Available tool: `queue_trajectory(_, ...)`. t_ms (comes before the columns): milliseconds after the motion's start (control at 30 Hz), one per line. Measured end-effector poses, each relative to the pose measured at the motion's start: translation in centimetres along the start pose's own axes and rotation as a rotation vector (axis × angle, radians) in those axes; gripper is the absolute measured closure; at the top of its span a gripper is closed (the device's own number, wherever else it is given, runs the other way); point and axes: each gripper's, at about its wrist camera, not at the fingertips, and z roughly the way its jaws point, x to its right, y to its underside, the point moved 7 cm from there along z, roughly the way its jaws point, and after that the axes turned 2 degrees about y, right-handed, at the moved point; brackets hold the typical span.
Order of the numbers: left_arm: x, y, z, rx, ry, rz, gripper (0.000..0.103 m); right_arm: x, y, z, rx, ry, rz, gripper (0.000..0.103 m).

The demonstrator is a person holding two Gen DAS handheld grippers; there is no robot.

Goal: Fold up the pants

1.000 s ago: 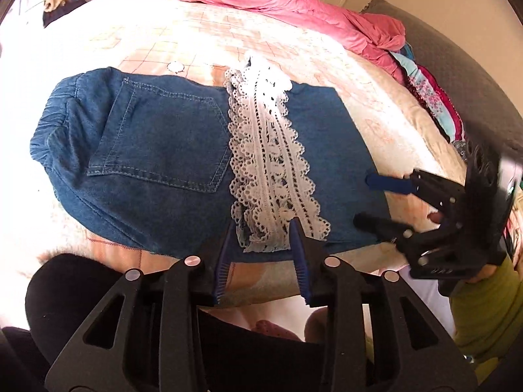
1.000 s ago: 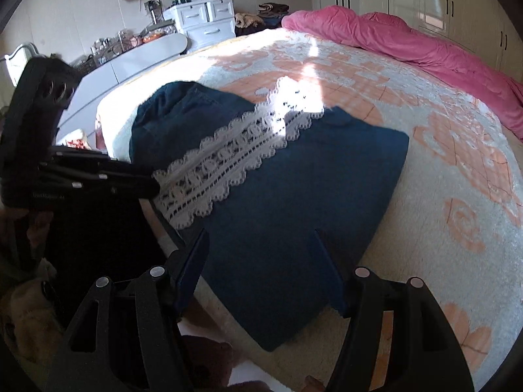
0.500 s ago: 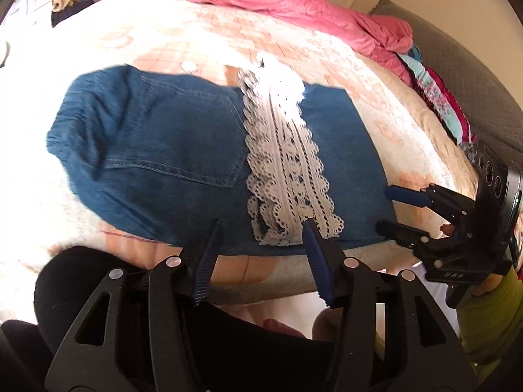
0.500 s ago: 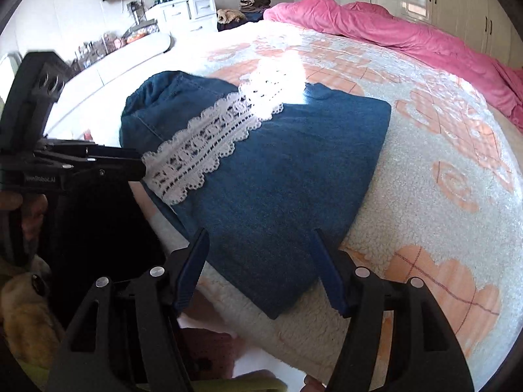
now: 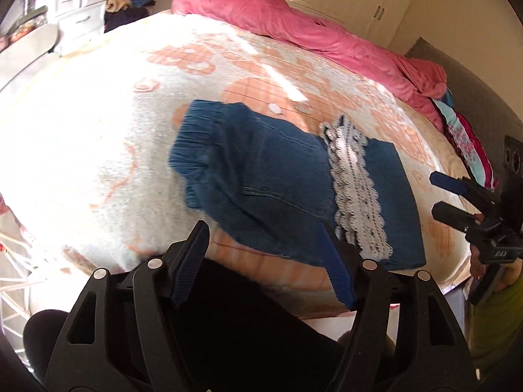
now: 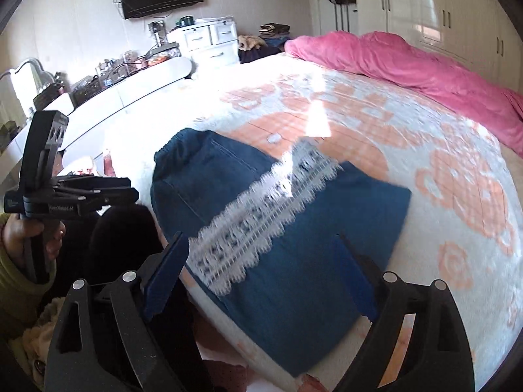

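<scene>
The folded pants (image 6: 281,228) lie on the bed (image 6: 441,176), near its front edge. The lace band (image 6: 261,215) runs across the top of them, between the waistband end on the left and the leg end on the right. The quilt (image 6: 408,62) lies along the far side of the bed. Behind the bed, on the left, stands the drawer cabinet (image 6: 209,40), and the long desk (image 6: 130,91) is beside the bed's left side.
</scene>
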Motion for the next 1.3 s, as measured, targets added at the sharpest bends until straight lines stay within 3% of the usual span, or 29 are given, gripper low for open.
queue_trajectory(233, -3.7, 0.1, 0.3, -0.005, 0.005, -0.095, 0.039, -2.8, -5.8, 4.3, -0.032, -0.058, -0.105, 0.015)
queue_trajectory(533, -3.8, -0.6, 3.0, -0.042, 0.115, -0.167, 0.039, -6.4, -11.4, 12.9, -0.153, -0.147, -0.182, 0.015)
queue_trajectory(633, -3.4, -0.7, 4.1, -0.065, 0.134, -0.165, 0.044, -7.7, -12.0, 15.6, -0.218, -0.21, -0.188, 0.015)
queue_trajectory(800, -3.0, -0.9, 5.8, -0.09, 0.163, -0.175, 0.052, -8.7, -11.5, 19.3, -0.302, -0.232, -0.197, 0.015)
queue_trajectory(1133, -3.0, -0.6, 7.0, -0.095, 0.193, -0.201, 0.052, -10.4, -10.8, 21.9, -0.387, -0.311, -0.245, 0.016)
queue_trajectory(1233, -2.9, -0.5, 7.0, -0.09, 0.199, -0.209, 0.052, -11.0, -10.3, 22.8, -0.41, -0.341, -0.252, 0.026)
queue_trajectory(1300, -2.9, -0.4, 7.0, -0.087, 0.209, -0.22, 0.052, -11.7, -9.9, 23.1, -0.417, -0.38, -0.261, 0.045)
